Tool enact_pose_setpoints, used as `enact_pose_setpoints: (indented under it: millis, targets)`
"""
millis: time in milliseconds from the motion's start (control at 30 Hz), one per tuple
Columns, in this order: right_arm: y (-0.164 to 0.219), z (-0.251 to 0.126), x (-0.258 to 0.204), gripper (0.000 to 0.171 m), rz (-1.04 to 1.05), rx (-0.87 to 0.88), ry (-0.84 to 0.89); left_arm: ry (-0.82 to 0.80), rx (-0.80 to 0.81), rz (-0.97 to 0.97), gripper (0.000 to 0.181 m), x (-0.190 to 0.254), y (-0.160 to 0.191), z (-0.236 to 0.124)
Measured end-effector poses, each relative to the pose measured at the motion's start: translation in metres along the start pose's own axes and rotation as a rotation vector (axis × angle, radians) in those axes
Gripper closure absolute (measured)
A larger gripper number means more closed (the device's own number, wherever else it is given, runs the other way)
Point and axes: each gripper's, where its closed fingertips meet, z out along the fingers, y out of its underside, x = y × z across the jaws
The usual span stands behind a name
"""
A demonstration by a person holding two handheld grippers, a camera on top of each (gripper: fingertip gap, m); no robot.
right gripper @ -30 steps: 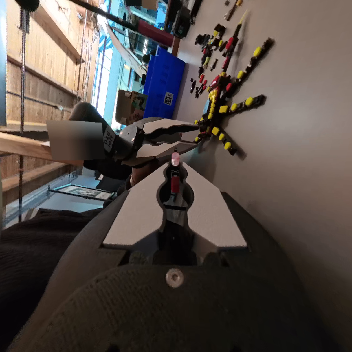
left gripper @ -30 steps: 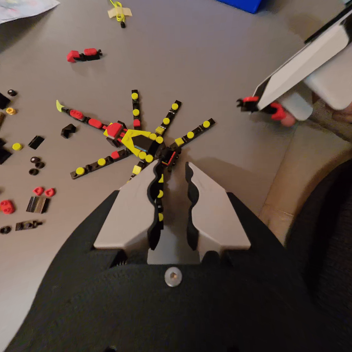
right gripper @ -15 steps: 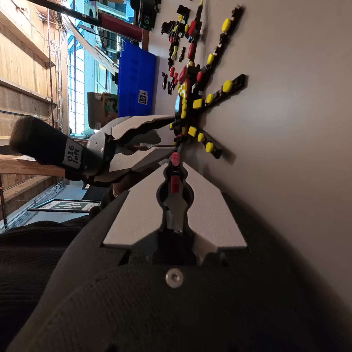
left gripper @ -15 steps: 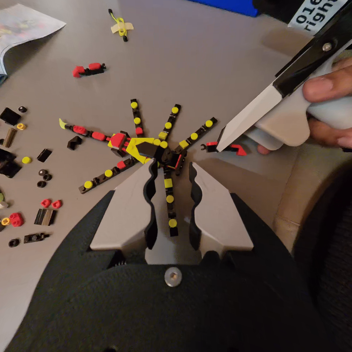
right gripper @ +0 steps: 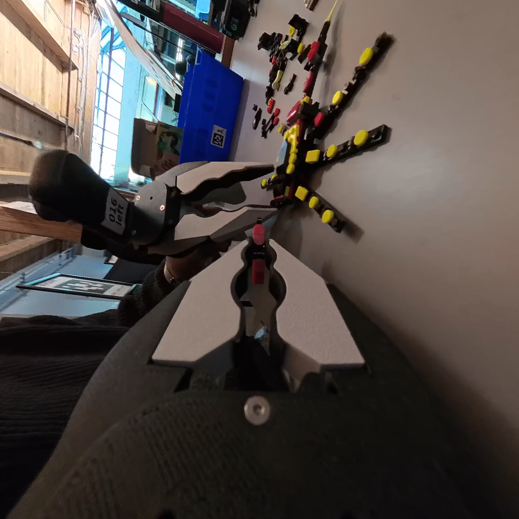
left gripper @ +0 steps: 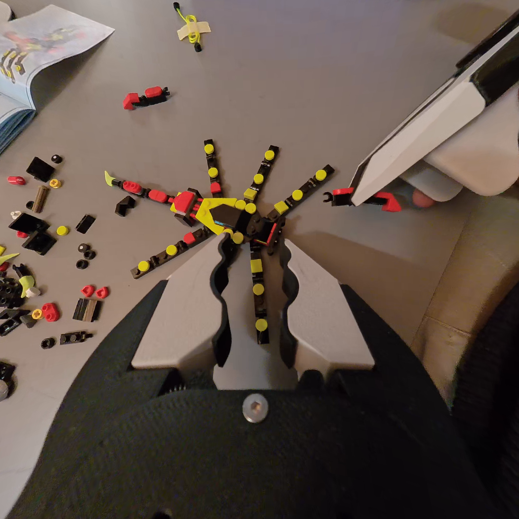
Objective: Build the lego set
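while loose bricks (left gripper: 90, 309) litter the table (left gripper: 280, 84), a booklet (left gripper: 42, 47) lies beyond

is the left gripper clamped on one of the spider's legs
No, the left gripper is open, its fingers straddling a black and yellow leg without touching it.

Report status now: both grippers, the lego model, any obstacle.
Left gripper open, straddling model. Right gripper shut on red-black piece, apart from model. Nothing between.

Dim warm indoor light, soft shadows, wide-angle bending at edges, right wrist view slightly blurred.
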Motion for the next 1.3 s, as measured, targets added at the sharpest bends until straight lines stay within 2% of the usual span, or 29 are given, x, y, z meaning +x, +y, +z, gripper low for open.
enact_pose_setpoints:
  millis: [200, 433, 700, 867, 933, 1000, 1033, 1100, 1167, 1200, 1233, 1300]
  targets:
    - [-0.004, -0.007, 0.006, 0.166, -0.26, -0.007, 0.154, -0.02, 0.005, 0.02, 0.149, -0.001, -0.001, -0.003]
    - [-0.039, -0.044, 0.028, 0.165, -0.767, 0.009, 0.554, -0.047, -0.005, 0.035, 0.147, -0.003, 0.001, -0.005]
    - [-0.059, -0.072, 0.075, 0.164, -0.938, -0.049, 0.882, -0.038, -0.024, 0.03, 0.144, -0.002, 0.005, -0.004]
    - [-0.061, -0.071, 0.079, 0.154, -1.034, -0.073, 0.966, -0.033, -0.025, 0.026, 0.142, -0.001, 0.006, -0.004]
    - [-0.061, -0.071, 0.076, 0.135, -1.042, -0.067, 0.961, -0.032, -0.026, 0.022, 0.139, -0.001, 0.006, -0.004]
    - [-0.059, -0.066, 0.069, 0.104, -1.033, -0.07, 0.906, -0.045, -0.022, 0.01, 0.127, -0.004, 0.006, -0.005]
    - [-0.058, -0.064, 0.063, 0.089, -1.026, -0.062, 0.866, -0.057, -0.012, 0.0, 0.113, -0.007, 0.004, -0.006]
    - [-0.056, -0.059, 0.049, 0.056, -1.035, -0.043, 0.777, -0.091, 0.022, -0.032, 0.076, -0.015, -0.001, -0.01]
    - [-0.06, -0.063, 0.041, 0.026, -1.068, -0.022, 0.764, -0.121, 0.042, -0.058, 0.045, -0.022, -0.003, -0.013]
    - [-0.063, -0.067, 0.041, 0.016, -1.082, -0.022, 0.778, -0.14, 0.04, -0.064, 0.031, -0.027, -0.002, -0.015]
    - [-0.065, -0.073, 0.043, 0.013, -1.079, -0.018, 0.797, -0.159, 0.034, -0.066, 0.023, -0.03, 0.0, -0.016]
    - [-0.067, -0.083, 0.049, 0.012, -1.048, -0.022, 0.817, -0.18, 0.044, -0.067, 0.024, -0.035, 0.0, -0.018]
